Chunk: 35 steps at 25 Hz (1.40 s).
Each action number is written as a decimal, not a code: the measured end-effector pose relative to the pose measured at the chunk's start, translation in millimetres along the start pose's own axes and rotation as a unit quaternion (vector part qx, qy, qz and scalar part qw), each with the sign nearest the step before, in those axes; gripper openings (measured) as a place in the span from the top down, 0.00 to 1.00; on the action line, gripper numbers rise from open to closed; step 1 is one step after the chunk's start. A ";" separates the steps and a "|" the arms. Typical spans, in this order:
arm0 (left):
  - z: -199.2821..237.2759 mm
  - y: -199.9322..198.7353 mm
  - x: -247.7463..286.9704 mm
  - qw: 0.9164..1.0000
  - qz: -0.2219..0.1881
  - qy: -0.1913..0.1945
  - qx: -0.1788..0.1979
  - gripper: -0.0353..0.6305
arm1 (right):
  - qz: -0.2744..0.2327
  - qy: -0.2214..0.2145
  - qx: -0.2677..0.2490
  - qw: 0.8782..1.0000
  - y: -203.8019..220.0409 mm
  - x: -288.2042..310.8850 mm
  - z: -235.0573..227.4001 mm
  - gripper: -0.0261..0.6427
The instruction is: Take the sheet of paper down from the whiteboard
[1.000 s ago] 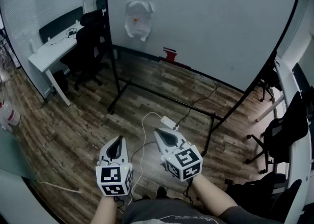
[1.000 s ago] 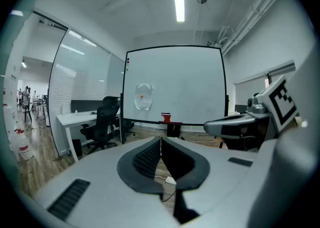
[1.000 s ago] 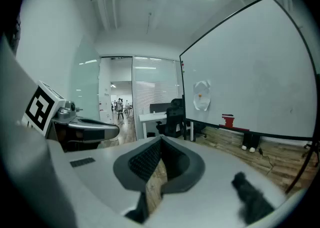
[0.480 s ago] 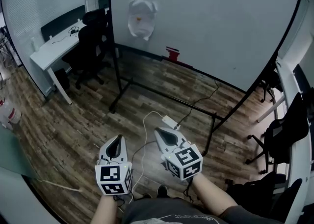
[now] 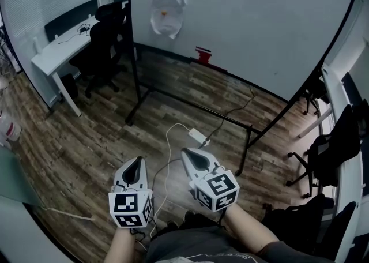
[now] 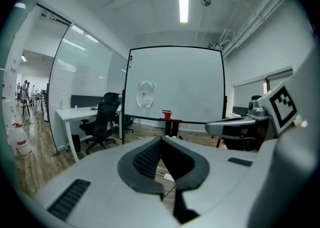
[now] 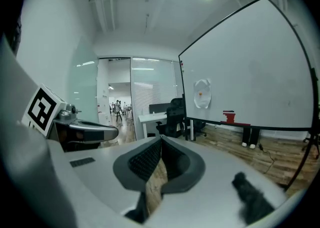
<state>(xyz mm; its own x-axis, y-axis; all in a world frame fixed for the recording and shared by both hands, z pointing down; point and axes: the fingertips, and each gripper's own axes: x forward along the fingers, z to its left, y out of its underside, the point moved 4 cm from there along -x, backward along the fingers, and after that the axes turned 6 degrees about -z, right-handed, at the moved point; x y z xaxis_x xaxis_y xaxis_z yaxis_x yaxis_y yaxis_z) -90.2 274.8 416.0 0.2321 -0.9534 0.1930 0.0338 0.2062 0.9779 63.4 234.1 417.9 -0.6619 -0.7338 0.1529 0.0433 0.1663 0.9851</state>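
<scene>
At far left a white desk [image 5: 55, 54] and a black office chair [image 5: 104, 37] stand beside the whiteboard [image 5: 259, 31]. The sheet of paper [image 5: 167, 14] hangs high on the board's left part, its corners curling, with a small orange spot at its middle that may be a magnet. A red object [image 5: 202, 55] sits at the board's lower edge.

In the foreground the left gripper [image 5: 137, 162] is held low with its jaws together on nothing. A white cord and power block [image 5: 198, 136] lie on the wooden floor ahead. The right gripper [image 5: 185, 154] is also pressed closed and empty.

Both grippers are well apart from the paper, so the task has not begun.

The cord and the stand's floor bar [image 5: 196, 111] lie across the way in and could catch a foot. A tug against whatever pins the curled sheet could tear it. A hard push might shift the free-standing board. Jaws that arrive closed would only nudge the paper.
</scene>
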 end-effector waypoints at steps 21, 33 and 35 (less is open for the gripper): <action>38.9 -16.6 85.4 1.000 0.001 -0.030 0.009 0.92 | -0.007 -0.022 0.020 1.000 -11.6 104.5 -65.4 0.93; 40.8 -62.0 216.6 0.999 -0.009 -0.023 0.021 0.92 | -0.014 -0.016 0.029 0.999 -43.1 181.9 -176.7 0.93; 40.3 -69.0 239.2 0.999 -0.010 -0.023 0.027 0.92 | -0.018 -0.015 0.031 0.999 -48.5 193.6 -198.2 0.93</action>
<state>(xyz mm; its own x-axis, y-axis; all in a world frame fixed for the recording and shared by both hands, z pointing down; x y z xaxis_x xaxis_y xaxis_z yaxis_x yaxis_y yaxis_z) -76.2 23.7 397.9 0.1859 -0.9667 0.1756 -0.0147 0.1759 0.9843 81.5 -46.6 415.3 -0.6847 -0.7199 0.1136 -0.0265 0.1804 0.9832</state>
